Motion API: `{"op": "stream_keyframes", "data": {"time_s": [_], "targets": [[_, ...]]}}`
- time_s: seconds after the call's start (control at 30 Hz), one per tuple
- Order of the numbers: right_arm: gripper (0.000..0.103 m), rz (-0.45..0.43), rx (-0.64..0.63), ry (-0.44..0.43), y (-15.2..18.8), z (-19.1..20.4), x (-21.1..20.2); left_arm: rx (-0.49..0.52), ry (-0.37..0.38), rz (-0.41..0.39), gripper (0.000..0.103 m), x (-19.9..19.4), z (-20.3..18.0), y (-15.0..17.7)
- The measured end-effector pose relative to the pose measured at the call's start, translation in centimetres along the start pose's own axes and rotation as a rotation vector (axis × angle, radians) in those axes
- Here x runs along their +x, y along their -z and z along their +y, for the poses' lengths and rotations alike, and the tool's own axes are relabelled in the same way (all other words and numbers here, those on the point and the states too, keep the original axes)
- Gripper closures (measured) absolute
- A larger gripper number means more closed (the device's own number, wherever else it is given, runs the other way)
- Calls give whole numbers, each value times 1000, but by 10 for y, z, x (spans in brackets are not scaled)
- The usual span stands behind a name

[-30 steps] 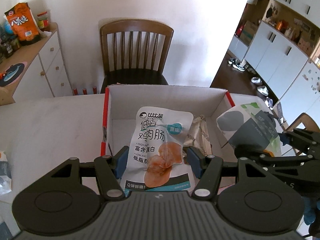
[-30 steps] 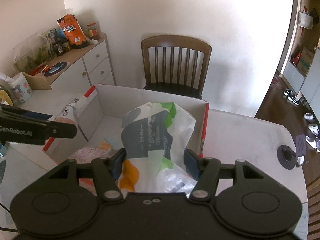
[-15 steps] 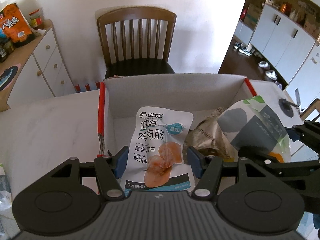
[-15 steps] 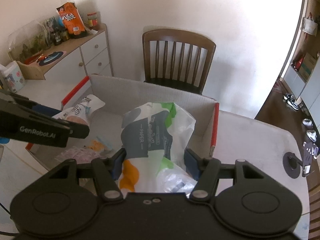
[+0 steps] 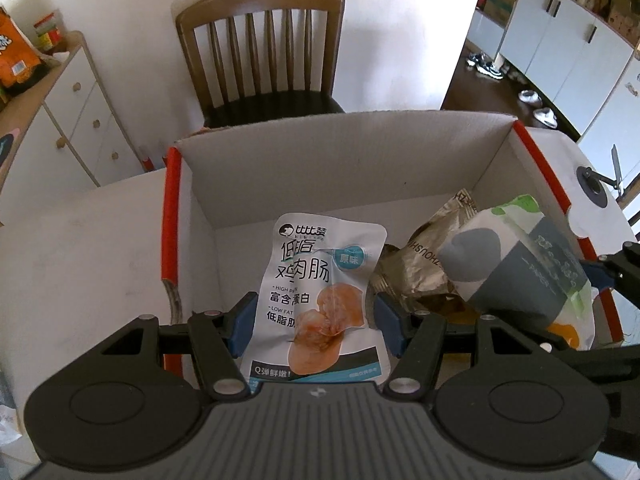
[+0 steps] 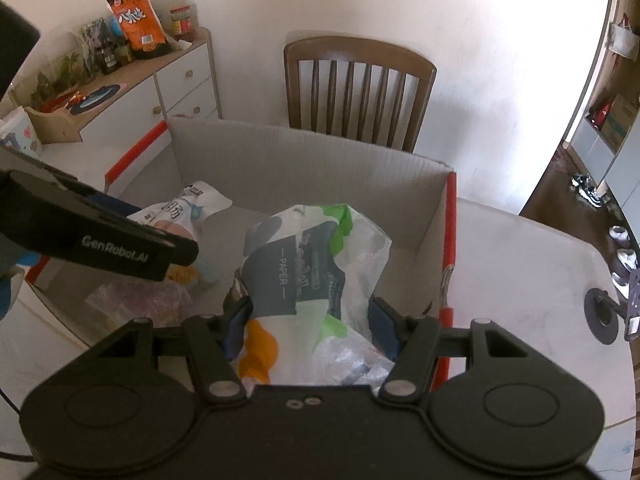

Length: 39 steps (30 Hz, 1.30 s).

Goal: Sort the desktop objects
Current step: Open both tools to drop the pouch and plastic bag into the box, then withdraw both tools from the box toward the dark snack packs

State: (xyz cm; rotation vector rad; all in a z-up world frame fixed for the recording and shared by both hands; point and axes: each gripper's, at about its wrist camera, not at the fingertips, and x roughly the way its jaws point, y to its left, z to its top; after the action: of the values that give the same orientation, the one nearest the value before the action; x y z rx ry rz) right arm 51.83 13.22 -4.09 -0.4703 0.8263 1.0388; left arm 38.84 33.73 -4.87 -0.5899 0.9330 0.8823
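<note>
White table [image 5: 72, 248], wooden chair [image 5: 264, 48] at its far edge, white drawer cabinet [image 6: 160, 96] to the left.

Cardboard box [image 5: 340, 160], open-topped, red-edged, on the table before the chair.

Left gripper [image 5: 312, 320]: jaws clamped on a white chicken sausage pouch [image 5: 320, 280], held upright over the box's left half.

Right gripper [image 6: 308, 328]: jaws clamped on a white, grey and green paper tissue pack [image 6: 312, 272], held over the box's right half.

Box floor: crumpled brown wrapper [image 5: 416, 268] between the two held packs; clear packets [image 6: 140, 300] near the front wall.
</note>
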Motion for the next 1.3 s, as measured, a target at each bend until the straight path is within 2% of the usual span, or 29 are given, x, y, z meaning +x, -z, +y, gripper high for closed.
{"op": "stream_keyframes", "data": {"time_s": [0.23, 0.3, 0.43, 0.53, 0.57, 0.6, 0.77, 1.3], "targets": [[41, 15, 15, -11, 4, -5, 4, 15, -19, 40, 41, 16, 7, -7], [40, 18, 14, -12, 6, -5, 5, 33, -33, 40, 44, 19, 7, -7], [39, 26, 12, -14, 10, -6, 6, 56, -11, 49, 44, 22, 2, -8], [37, 24, 5, -21, 12, -5, 5, 68, -22, 47, 43, 22, -1, -7], [33, 23, 5, -26, 12, -5, 4, 67, -22, 46, 43, 21, -1, -7], [29, 21, 5, -25, 13, -6, 4, 65, -22, 44, 43, 20, -2, -7], [20, -5, 3, -26, 15, -6, -3, 48, -21, 34, 42, 11, -4, -7], [19, -31, 15, -29, 15, -2, -41, 32, 15, -13, 42, -44, -15, -5]]}}
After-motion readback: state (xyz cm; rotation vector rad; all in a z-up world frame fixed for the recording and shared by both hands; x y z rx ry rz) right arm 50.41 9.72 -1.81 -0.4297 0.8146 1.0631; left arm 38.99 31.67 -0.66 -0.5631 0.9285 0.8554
